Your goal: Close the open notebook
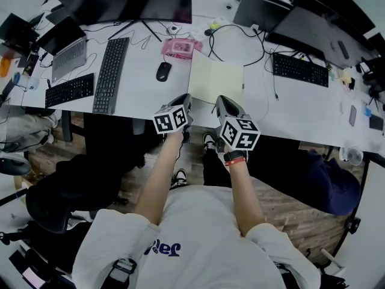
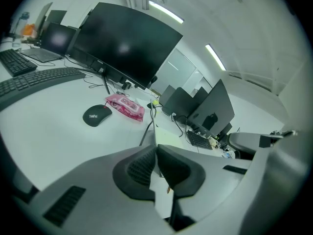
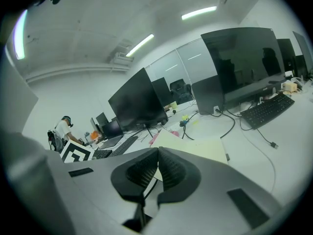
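Notebook [image 1: 218, 82]: lies open on the white desk [image 1: 144, 95], at 12 o'clock from both grippers, pale yellow page up, its near edge close to the desk's front edge. Its left leaf [image 2: 155, 131] (cover or page, cannot tell) stands roughly on edge.

Left gripper [image 1: 183, 106]: jaws closed on that thin leaf. The left gripper view shows the sheet running between the pads [image 2: 142, 168].

Right gripper [image 1: 222, 104]: jaws together with nothing between them. It hovers at 6 o'clock of the notebook and does not appear to touch it.

Surroundings:
- black mouse [image 1: 163, 71] at 10 o'clock of the notebook
- pink packet [image 1: 180, 48] at 11 o'clock
- black keyboard [image 1: 111, 74] at 9 o'clock, well apart
- looped cable [image 1: 240, 44] at 12 to 1 o'clock, near the far edge

Risks, as judged:
- The pinch is on a single thin sheet near its edge, so it could slip free and the leaf could fall back open toward 9 o'clock.
- Pulling instead of swinging toward 3 o'clock may crease or tear the sheet at the spine.
- With nothing pinning the notebook, the whole book may drag toward 6 o'clock and off the front edge.
- If only one page is held, closing it leaves the cover lying open.
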A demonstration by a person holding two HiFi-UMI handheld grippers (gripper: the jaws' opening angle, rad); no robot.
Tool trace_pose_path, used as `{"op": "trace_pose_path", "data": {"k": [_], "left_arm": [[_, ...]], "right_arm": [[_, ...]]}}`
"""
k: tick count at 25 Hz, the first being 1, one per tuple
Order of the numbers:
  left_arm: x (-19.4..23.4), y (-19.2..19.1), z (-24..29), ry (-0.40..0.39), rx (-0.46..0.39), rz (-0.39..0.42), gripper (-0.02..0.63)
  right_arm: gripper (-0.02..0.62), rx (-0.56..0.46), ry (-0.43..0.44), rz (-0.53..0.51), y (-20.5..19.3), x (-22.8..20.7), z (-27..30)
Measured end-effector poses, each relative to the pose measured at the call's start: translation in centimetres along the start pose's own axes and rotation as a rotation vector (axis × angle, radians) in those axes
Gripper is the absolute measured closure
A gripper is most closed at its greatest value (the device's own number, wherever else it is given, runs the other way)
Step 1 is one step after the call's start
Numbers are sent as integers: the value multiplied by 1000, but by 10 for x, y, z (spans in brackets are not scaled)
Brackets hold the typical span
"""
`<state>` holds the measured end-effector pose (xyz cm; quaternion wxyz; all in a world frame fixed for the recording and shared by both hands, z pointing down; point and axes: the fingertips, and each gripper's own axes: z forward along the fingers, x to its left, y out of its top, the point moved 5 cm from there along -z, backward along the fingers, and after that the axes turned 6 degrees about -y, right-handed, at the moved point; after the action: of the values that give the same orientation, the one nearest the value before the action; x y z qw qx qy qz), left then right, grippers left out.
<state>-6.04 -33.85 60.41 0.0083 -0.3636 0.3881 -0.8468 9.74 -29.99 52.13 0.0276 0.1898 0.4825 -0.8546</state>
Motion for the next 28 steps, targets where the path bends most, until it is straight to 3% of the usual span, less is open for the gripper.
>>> {"op": "trace_pose_path", "data": {"k": [28], "left_arm": [[-60,-5,12,-67,1,138,575]], "right_arm": [[580,-61,-74,46,8,-32,-30]]}}
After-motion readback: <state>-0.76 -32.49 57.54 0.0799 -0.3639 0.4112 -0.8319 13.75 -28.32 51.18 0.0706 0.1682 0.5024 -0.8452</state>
